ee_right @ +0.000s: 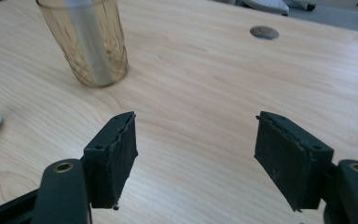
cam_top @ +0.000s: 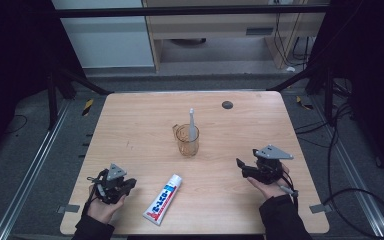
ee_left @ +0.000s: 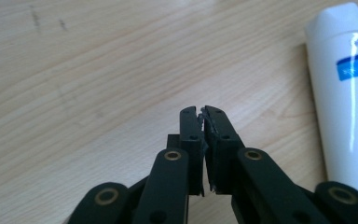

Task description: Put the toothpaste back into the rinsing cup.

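Grippers: two; left gripper [cam_top: 128,184] jaws together, empty; right gripper [cam_top: 241,165] jaws apart, empty.
Tube [cam_top: 163,199]: one.
Cup [cam_top: 187,140]: one.
Toothbrush [cam_top: 192,123]: one, in cup.
Desk [cam_top: 130,125]: one.

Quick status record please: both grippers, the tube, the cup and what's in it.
left gripper: shut, empty, just left of the tube
right gripper: open, empty, low over the table, pointing toward the cup
tube: toothpaste, lying flat near the front edge, cap end toward the cup
cup: amber, see-through, upright mid-table
toothbrush: standing in the cup
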Tool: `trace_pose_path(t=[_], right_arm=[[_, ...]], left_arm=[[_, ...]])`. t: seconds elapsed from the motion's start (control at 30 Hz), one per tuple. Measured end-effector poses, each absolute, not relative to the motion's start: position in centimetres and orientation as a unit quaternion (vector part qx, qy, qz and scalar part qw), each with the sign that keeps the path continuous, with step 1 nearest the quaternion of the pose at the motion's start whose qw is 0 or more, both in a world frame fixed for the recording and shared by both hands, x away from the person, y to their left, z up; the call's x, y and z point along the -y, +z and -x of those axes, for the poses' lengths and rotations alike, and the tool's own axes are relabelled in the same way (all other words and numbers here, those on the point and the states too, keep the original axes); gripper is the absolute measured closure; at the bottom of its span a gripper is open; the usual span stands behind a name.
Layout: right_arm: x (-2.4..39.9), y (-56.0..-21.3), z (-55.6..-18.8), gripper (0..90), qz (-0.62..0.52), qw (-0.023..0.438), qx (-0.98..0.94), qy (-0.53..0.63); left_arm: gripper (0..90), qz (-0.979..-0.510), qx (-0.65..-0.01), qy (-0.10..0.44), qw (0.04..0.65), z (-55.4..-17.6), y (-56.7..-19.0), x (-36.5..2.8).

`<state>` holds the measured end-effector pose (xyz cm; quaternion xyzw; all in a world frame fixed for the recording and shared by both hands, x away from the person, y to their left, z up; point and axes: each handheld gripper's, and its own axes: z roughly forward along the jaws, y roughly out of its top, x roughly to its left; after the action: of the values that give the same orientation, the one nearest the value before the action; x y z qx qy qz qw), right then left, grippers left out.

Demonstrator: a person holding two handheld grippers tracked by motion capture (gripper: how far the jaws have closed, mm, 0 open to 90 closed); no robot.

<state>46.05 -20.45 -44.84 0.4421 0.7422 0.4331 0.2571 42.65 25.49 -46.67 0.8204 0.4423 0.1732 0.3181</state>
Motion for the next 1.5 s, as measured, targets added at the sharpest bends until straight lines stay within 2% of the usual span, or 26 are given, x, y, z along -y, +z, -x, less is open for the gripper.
trace_pose_path(t=[0.2,0.77,1.5], right_arm=[[20.6,-45.9,-45.8,29.3,-0.449,0.252,-0.747,0.421],[22.8,-46.6,-44.4,29.0,-0.47,0.254,-0.739,0.409],[23.9,-47.1,-43.9,28.2,-0.485,0.251,-0.734,0.403]], left_arm=[[88.8,-0.844,-0.41,0.151,0.313,-41.8,-46.9,-24.1],[89.1,-0.88,-0.361,0.109,0.288,-39.8,-48.2,-21.4],[89.1,-0.887,-0.333,0.09,0.305,-38.9,-48.2,-19.4]])
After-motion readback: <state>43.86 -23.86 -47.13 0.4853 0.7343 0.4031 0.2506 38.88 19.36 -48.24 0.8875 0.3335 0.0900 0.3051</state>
